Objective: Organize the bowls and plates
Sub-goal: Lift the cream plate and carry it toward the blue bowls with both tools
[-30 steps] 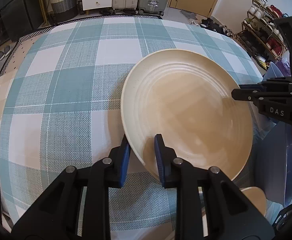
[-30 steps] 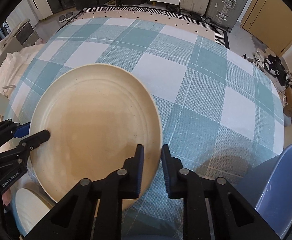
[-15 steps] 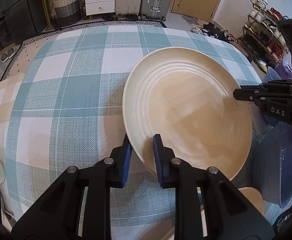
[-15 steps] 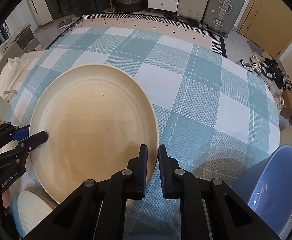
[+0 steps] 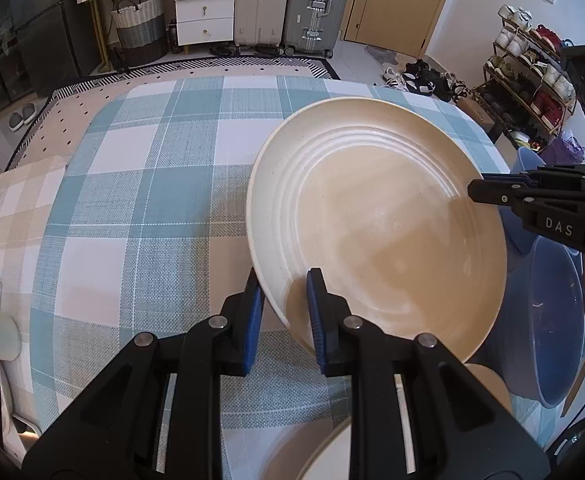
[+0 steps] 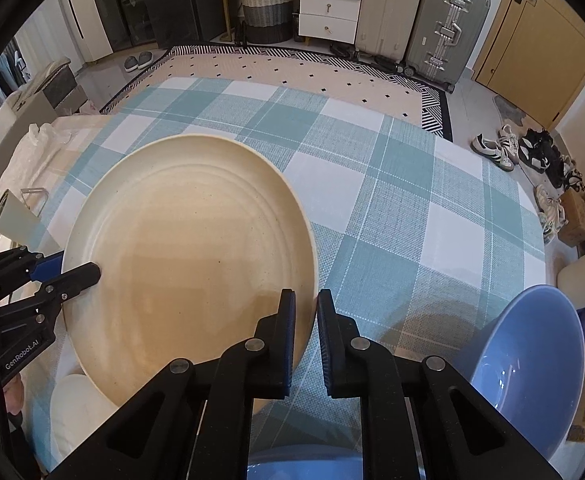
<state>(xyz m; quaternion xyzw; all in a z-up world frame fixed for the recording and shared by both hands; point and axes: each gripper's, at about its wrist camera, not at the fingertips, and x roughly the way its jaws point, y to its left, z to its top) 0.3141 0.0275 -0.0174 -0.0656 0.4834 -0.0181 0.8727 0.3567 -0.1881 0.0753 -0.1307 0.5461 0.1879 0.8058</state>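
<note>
A large cream plate [image 5: 376, 224] hangs above the checked tablecloth [image 5: 140, 208], held at two opposite spots on its rim. My left gripper [image 5: 282, 286] is shut on the near left rim. From the right side my right gripper [image 5: 472, 191] reaches in and pinches the opposite edge. In the right wrist view the same plate [image 6: 188, 256] fills the left half, with my right gripper [image 6: 305, 304] shut on its right rim and my left gripper [image 6: 78, 266] clamped on its left edge.
A blue bowl [image 6: 532, 356] stands at the table's near right corner [image 5: 556, 320]. Smaller cream dishes [image 6: 76, 408] lie below the lifted plate, near the front edge. A folded beige cloth [image 5: 8, 196] lies at the left. Suitcases, drawers and a shoe rack stand beyond the table.
Both grippers have risen with the plate between them. The plate now hangs higher above the tablecloth, and more of the room beyond the table shows.
</note>
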